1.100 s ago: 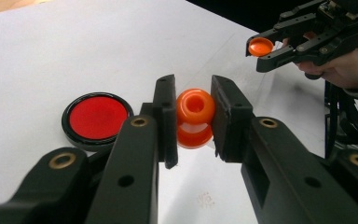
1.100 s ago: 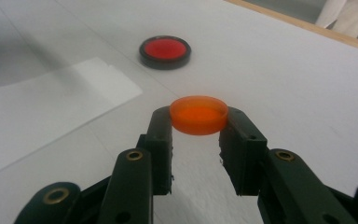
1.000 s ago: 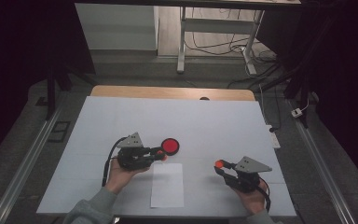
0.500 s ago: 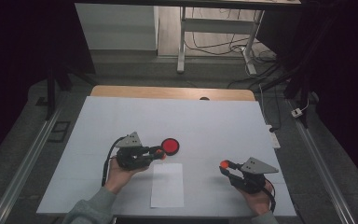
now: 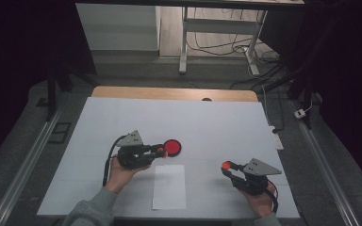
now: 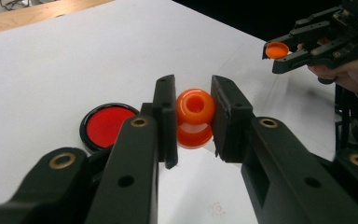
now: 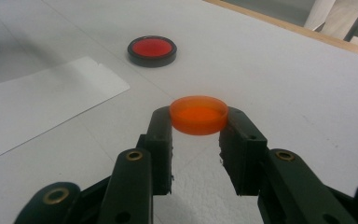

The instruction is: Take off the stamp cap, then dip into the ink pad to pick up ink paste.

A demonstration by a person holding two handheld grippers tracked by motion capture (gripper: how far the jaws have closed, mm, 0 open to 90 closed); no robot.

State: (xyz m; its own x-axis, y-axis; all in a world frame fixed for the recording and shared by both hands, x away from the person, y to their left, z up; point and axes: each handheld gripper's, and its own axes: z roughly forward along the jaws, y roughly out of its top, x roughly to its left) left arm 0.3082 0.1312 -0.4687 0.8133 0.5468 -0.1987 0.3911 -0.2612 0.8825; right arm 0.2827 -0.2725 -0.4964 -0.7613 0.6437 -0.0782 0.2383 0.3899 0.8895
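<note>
Left gripper view: the left gripper [image 6: 195, 116] clamps an orange knob-shaped piece [image 6: 195, 112] above the white table [image 5: 217, 127], its lower part half hidden between the jaws. The right gripper [image 7: 196, 135] pinches a flat orange cap [image 7: 198, 115] by its rim. A red-and-black disc [image 7: 151, 50] lies beside a paper sheet [image 5: 169, 186], whose far edge is cut off there.

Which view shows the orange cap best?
The right gripper view: the cap sits close up, clamped between the right tool's jaws. The left gripper view shows it small and far off; the high view, as an orange dot.
</note>
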